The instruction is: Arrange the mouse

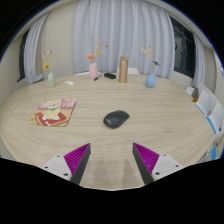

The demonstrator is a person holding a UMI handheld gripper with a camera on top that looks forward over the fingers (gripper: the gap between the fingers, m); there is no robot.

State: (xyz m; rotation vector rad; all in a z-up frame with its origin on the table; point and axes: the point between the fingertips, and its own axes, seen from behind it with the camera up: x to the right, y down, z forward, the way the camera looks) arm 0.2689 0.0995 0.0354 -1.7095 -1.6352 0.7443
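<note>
Centre of frame, slightly right: one black mouse on the wooden table, just ahead of the gripper, whose fingers are spread wide and empty. Looks light, rigid, smooth-shelled, so likely slippery; pinch across its flanks. Upper frame: three vases, one cylinder. Left: one printed card.

The hand-held gripper shows two dark, wedge-shaped fingers. Each tapers toward its tip and bears a magenta pad with fine diagonal ribbing on its inner face.
</note>
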